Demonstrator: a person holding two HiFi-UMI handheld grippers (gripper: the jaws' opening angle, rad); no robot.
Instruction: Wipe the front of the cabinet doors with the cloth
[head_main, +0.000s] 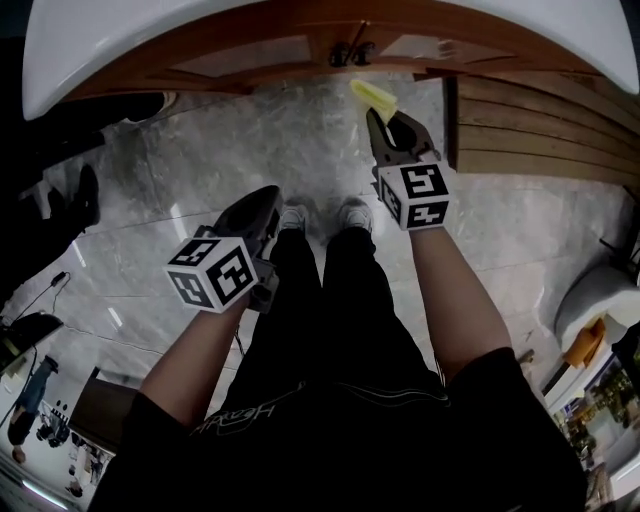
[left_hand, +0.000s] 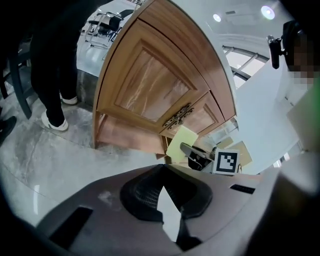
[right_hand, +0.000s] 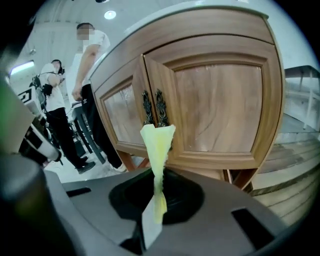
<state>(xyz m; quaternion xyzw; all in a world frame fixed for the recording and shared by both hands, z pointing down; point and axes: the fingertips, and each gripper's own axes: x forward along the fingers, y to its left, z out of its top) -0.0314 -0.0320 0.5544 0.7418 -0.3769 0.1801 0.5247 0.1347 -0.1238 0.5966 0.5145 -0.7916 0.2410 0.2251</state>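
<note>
The cloth (right_hand: 157, 145) is showing a plain pale yellow-green. The cabinet doors (right_hand: 220, 107) are presenting warm mid-brown wood, their inset panels running paler with streaked grain; the handles (right_hand: 152, 107) at the centre seam are reading dark, near black. The countertop (head_main: 100, 40) at the far edge is showing plain white. The floor (head_main: 200, 180) is presenting grey marbling with pale veins. The left gripper (head_main: 262, 205) and right gripper (head_main: 385, 130) are showing dark grey bodies, their marker cubes (head_main: 213, 275) carrying black-and-white squares. The trousers (head_main: 330, 300) nearest are reading black, the shoes (head_main: 292, 215) white.
</note>
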